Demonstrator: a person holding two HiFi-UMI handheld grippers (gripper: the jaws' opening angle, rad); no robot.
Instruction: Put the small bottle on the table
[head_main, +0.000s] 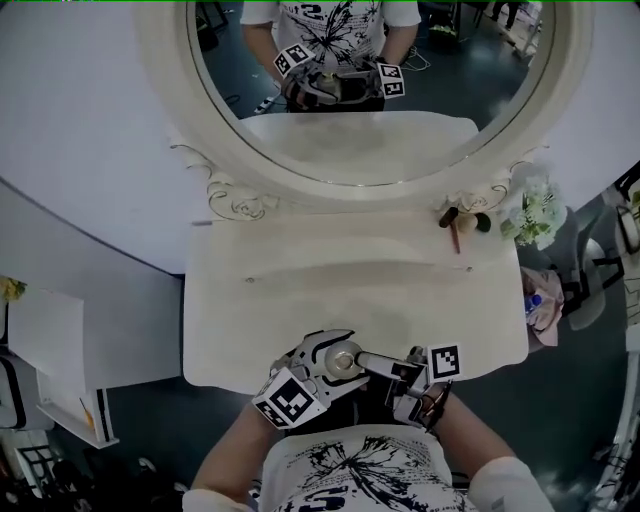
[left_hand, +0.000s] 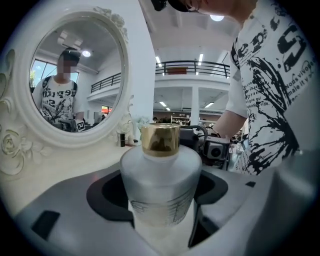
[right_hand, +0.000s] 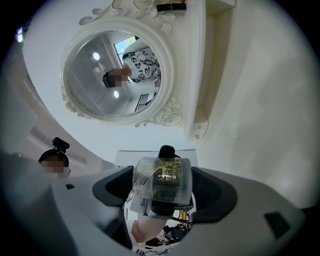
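In the left gripper view a frosted white bottle (left_hand: 161, 180) with a gold cap stands upright between the dark pads of my left gripper (left_hand: 161, 200), which is shut on it. The head view shows that gold cap (head_main: 345, 360) over the front edge of the cream dressing table (head_main: 350, 280), inside the left gripper (head_main: 335, 358). My right gripper (head_main: 388, 368) points straight at it from the right. In the right gripper view this gripper (right_hand: 162, 192) is shut on a small clear bottle (right_hand: 162, 181) with gold print. Whether the two bottles touch is hidden.
A large oval mirror (head_main: 380, 90) in an ornate white frame rises at the table's back. A lipstick and small cosmetics (head_main: 457, 222) lie at the back right, next to white flowers (head_main: 535, 215). A white cabinet (head_main: 50, 350) stands on the left of the floor.
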